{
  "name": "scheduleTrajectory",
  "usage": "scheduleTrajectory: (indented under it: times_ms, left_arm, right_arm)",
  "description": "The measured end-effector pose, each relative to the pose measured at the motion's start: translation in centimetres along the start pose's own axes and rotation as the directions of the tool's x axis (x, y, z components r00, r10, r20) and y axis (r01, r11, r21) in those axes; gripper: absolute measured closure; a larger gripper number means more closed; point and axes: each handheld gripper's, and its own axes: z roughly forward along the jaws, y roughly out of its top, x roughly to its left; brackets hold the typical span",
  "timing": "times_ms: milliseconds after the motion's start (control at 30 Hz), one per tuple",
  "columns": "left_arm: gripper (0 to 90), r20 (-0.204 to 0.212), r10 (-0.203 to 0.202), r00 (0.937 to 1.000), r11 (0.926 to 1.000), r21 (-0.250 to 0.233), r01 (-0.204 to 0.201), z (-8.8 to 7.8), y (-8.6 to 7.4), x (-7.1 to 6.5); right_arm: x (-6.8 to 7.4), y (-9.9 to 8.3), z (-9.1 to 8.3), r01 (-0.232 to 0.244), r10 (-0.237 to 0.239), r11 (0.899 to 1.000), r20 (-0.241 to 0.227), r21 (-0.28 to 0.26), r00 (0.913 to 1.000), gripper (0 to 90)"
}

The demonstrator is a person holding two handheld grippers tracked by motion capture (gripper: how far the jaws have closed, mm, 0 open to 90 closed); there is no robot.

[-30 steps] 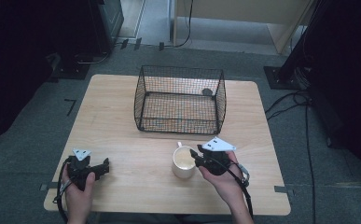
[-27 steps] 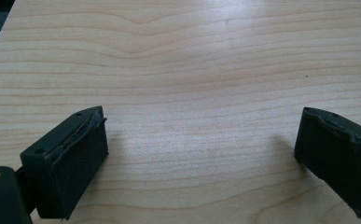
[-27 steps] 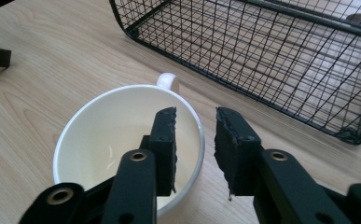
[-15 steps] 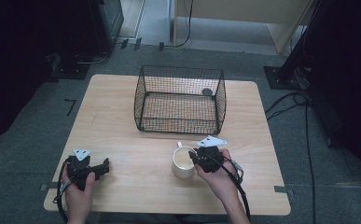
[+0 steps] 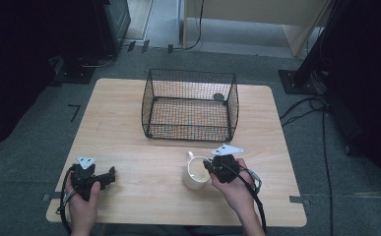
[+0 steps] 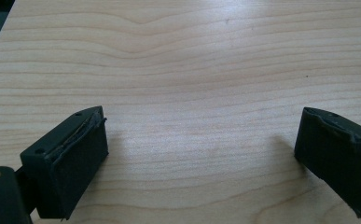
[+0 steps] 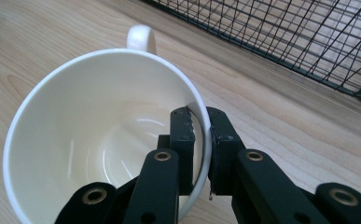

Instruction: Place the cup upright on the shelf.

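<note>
Mug (image 7: pixel 103 144) upright on the counter (image 5: pixel 143 196), near its front edge, just in front of the wire basket (image 5: pixel 190 105) and a little right of centre; handle turned toward the basket. Basket holds no mug; a small dark round thing sits at its far right corner, too small to identify.

Progress, as a judgement: grasp looks made, carry not begun. Right tongs (image 7: pixel 201 135) are pinched on the mug's rim, one jaw inside the wall, one outside, on the side nearest the person. Mug base appears to rest on the wood. Left to do, most likely: lift, carry forward over the basket wall, set down inside, release.

Pose: right hand (image 5: pixel 235 189) comes in from the bottom edge, the tongs pointing left and slightly away, low over the rim. Left tongs (image 6: pixel 197 154) rest low at the front left of the counter, well apart from the mug, jaws spread wide over bare wood, gripping nothing
</note>
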Motion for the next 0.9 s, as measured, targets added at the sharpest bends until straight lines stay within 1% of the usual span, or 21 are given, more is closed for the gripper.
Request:
scheduleTrajectory:
  times_ms: [133, 167, 200, 233, 267, 300, 367, 433, 500, 533, 600, 633, 700, 733, 833, 867, 900]
  left_arm:
    - [2.6, 0.0, 0.0, 1.0, 1.0, 0.0, 0.0, 0.0, 0.0, 0.0]
    - [2.6, 0.0, 0.0, 1.0, 1.0, 0.0, 0.0, 0.0, 0.0, 0.0]
    - [2.6, 0.0, 0.0, 1.0, 1.0, 0.0, 0.0, 0.0, 0.0, 0.0]
    - [2.6, 0.0, 0.0, 1.0, 1.0, 0.001, 0.0, 0.0, 0.0, 0.0]
    - [2.6, 0.0, 0.0, 1.0, 1.0, 0.0, 0.0, 0.0, 0.0, 0.0]
    - [2.6, 0.0, 0.0, 1.0, 1.0, 0.0, 0.0, 0.0, 0.0, 0.0]
    - [2.6, 0.0, 0.001, 1.0, 1.0, 0.001, -0.001, 0.0, 0.0, 0.0]
    - [2.6, 0.0, 0.0, 1.0, 1.0, 0.0, 0.0, 0.0, 0.0, 0.0]
    - [2.6, 0.0, 0.0, 1.0, 1.0, 0.0, 0.0, 0.0, 0.0, 0.0]
    - [2.6, 0.0, 0.001, 1.0, 1.0, 0.001, -0.001, 0.0, 0.0, 0.0]
    - [2.6, 0.0, 0.0, 1.0, 1.0, 0.001, 0.0, 0.0, 0.0, 0.0]
    - [2.6, 0.0, 0.0, 1.0, 1.0, 0.0, 0.0, 0.0, 0.0, 0.0]
    - [2.6, 0.0, -0.002, 1.0, 1.0, -0.002, 0.002, 0.0, 0.0, 0.0]
    - [2.6, 0.0, -0.003, 1.0, 1.0, -0.002, 0.003, 0.0, 0.0, 0.0]
    - [2.6, 0.0, 0.002, 1.0, 1.0, 0.002, -0.002, 0.0, 0.0, 0.0]
    - [2.6, 0.0, 0.002, 1.0, 1.0, 0.002, -0.002, 0.0, 0.0, 0.0]
    - [2.6, 0.0, 0.002, 1.0, 1.0, 0.002, -0.002, 0.0, 0.0, 0.0]
  right_arm:
    - [-0.1, 0.1, -0.7, 0.004, -0.004, 0.999, 0.0, -0.033, 1.0, 83.9]
    - [-0.2, 0.4, -1.2, 0.008, -0.008, 0.998, -0.003, -0.063, 1.0, 83.9]
    - [-0.2, 0.5, -1.4, 0.01, -0.01, 0.997, -0.008, -0.076, 0.9999, 83.9]
    - [-0.2, 0.5, -1.4, 0.01, -0.01, 0.997, -0.008, -0.076, 0.9999, 83.9]
    - [-0.2, 0.8, -1.8, 0.013, -0.014, 0.994, -0.012, -0.106, 0.9998, 83.9]
    - [-0.2, 1.0, -2.0, 0.011, -0.012, 0.993, -0.012, -0.119, 0.9998, 83.9]
    - [-0.2, 1.2, -2.2, 0.012, -0.014, 0.992, -0.015, -0.128, 0.9998, 83.9]
    - [-0.1, 1.8, -2.5, 0.022, -0.024, 0.987, -0.012, -0.159, 0.9996, 83.9]
    - [-0.1, 2.0, -2.6, 0.023, -0.025, 0.986, -0.013, -0.166, 0.9996, 83.9]
    - [-0.1, 2.4, -2.9, 0.018, -0.022, 0.982, -0.018, -0.185, 0.9996, 83.9]
    - [-0.2, 2.6, -3.0, 0.014, -0.02, 0.981, -0.026, -0.194, 0.9995, 83.9]
    - [-0.3, 3.1, -3.2, 0.013, -0.019, 0.978, -0.027, -0.209, 0.9995, 83.9]
    - [-0.3, 3.3, -3.3, 0.017, -0.023, 0.977, -0.023, -0.214, 0.9995, 83.9]
    - [-0.4, 3.9, -3.4, 0.025, -0.03, 0.974, -0.018, -0.226, 0.9994, 83.9]
    - [-0.5, 4.4, -3.6, 0.019, -0.025, 0.972, -0.02, -0.234, 0.9995, 83.9]
    - [-0.7, 4.9, -3.8, 0.02, -0.026, 0.97, -0.021, -0.244, 0.9994, 83.9]
    - [-0.7, 4.9, -3.8, 0.02, -0.026, 0.97, -0.021, -0.244, 0.9994, 83.9]
